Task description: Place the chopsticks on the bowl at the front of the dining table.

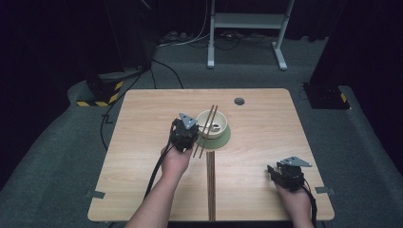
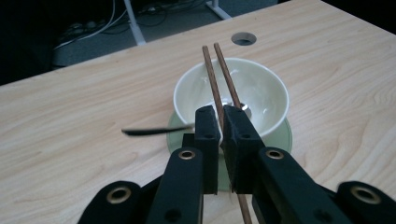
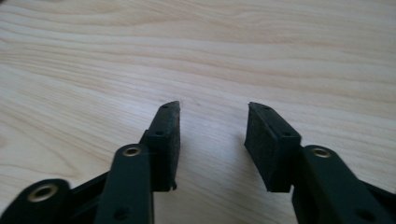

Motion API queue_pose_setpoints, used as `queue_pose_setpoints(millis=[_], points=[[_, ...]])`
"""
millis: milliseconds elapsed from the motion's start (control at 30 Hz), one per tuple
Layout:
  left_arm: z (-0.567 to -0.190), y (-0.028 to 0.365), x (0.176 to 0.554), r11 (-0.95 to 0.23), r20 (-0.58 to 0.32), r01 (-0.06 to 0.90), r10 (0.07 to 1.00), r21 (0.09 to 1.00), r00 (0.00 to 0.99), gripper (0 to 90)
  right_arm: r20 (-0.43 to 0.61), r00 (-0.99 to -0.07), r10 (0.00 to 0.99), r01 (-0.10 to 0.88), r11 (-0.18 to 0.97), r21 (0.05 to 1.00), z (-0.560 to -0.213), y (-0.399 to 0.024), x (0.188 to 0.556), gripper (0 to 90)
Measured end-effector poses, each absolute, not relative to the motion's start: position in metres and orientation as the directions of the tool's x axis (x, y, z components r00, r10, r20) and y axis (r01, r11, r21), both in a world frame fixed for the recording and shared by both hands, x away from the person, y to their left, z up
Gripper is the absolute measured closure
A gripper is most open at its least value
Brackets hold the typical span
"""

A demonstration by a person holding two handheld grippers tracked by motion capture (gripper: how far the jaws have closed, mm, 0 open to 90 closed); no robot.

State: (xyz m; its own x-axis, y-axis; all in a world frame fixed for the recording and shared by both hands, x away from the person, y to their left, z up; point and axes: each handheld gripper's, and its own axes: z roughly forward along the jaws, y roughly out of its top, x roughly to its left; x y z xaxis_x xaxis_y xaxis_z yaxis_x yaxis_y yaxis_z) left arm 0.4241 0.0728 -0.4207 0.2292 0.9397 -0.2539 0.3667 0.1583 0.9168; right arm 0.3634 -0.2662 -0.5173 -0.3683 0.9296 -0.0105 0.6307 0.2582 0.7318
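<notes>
Chopsticks (image 2: 222, 79) pinched in left tongs (image 2: 221, 122) over bowl (image 2: 261, 93); spoon (image 2: 149, 131) beside; right tongs (image 3: 212, 114) spread, nothing between.

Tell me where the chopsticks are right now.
In the high view the chopsticks lie slanted across the cream bowl near the table's middle, pinched by the left hand-held gripper at the bowl's left.

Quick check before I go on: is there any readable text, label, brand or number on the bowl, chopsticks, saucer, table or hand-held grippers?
No readable text in any view.
Bowl: plain cream, no print.
Chopsticks: plain brown wood, no marking.
Green saucer: no marking.
Table: bare wood grain, no label.
Left hand-held gripper and right hand-held gripper: black jaws, no lettering seen.
Yellow-black striped block on the floor: hazard stripes, no words.
</notes>
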Motion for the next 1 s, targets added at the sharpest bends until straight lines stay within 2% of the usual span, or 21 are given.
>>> queue_pose_setpoints(millis=[200, 367, 467, 600, 767, 900, 1000], points=[[-0.437, 0.084, 0.419, 0.177, -0.294, 0.393, 0.92, 0.903, 0.261, 85.9, 0.0, -0.445, 0.896, 0.561, 0.278, 0.779, -0.504, -0.235, 0.354, 65.8], [-0.453, 0.093, 0.422, 0.193, -0.314, 0.4, 0.912, 0.896, 0.263, 88.3, 0.017, -0.493, 0.87, 0.538, 0.289, 0.792, -0.5, -0.204, 0.358, 67.9], [-0.461, 0.098, 0.425, 0.239, -0.359, 0.412, 0.901, 0.879, 0.244, 89.2, 0.041, -0.505, 0.862, 0.54, 0.279, 0.794, -0.496, -0.189, 0.367, 70.0], [-0.474, 0.104, 0.43, 0.215, -0.344, 0.427, 0.904, 0.879, 0.253, 89.2, 0.038, -0.523, 0.852, 0.521, 0.284, 0.805, -0.489, -0.169, 0.376, 73.8], [-0.484, 0.106, 0.435, 0.259, -0.387, 0.435, 0.891, 0.862, 0.237, 89.5, 0.065, -0.54, 0.839, 0.507, 0.263, 0.821, -0.482, -0.149, 0.391, 79.8], [-0.487, 0.105, 0.436, 0.238, -0.373, 0.439, 0.892, 0.866, 0.254, 89.7, 0.069, -0.531, 0.845, 0.497, 0.244, 0.833, -0.479, -0.138, 0.4, 83.3], [-0.488, 0.103, 0.437, 0.26, -0.399, 0.446, 0.882, 0.856, 0.252, 89.7, 0.059, -0.528, 0.847, 0.483, 0.242, 0.842, -0.477, -0.13, 0.405, 83.6]])
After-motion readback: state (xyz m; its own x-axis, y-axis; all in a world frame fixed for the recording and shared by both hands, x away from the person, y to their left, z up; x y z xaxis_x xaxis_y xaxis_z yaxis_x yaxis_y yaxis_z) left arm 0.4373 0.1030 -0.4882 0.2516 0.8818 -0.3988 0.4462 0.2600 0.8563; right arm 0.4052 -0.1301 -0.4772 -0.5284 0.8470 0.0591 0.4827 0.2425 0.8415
